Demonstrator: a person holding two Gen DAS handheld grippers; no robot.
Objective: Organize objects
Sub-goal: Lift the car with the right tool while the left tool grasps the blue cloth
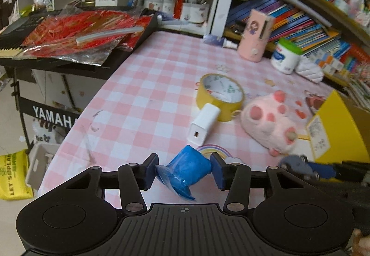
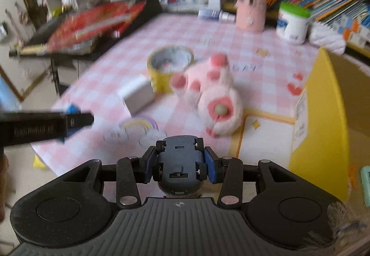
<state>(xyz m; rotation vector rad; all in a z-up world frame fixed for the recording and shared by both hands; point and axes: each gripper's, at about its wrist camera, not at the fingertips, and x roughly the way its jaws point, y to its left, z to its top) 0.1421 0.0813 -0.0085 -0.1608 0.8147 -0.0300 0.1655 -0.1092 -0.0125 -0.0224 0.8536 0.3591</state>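
Observation:
My left gripper (image 1: 185, 170) is shut on a blue plastic-wrapped lump (image 1: 187, 169) and holds it over the near edge of the pink checked table (image 1: 143, 94). My right gripper (image 2: 180, 164) is shut on a dark grey toy car (image 2: 180, 163), underside up, near the table's front edge; the car also shows in the left wrist view (image 1: 298, 166). On the table lie a white charger block (image 1: 203, 125), a yellow tape roll (image 1: 220, 95) and a pink plush paw (image 1: 270, 122). A yellow box (image 2: 321, 105) stands open at the right.
A pink cylindrical holder (image 1: 254, 35) and a white tub with a green lid (image 1: 286, 56) stand at the table's back right before shelves of books. A keyboard stand with red foil packets (image 1: 78, 32) borders the table's left side. The right wrist view is blurred.

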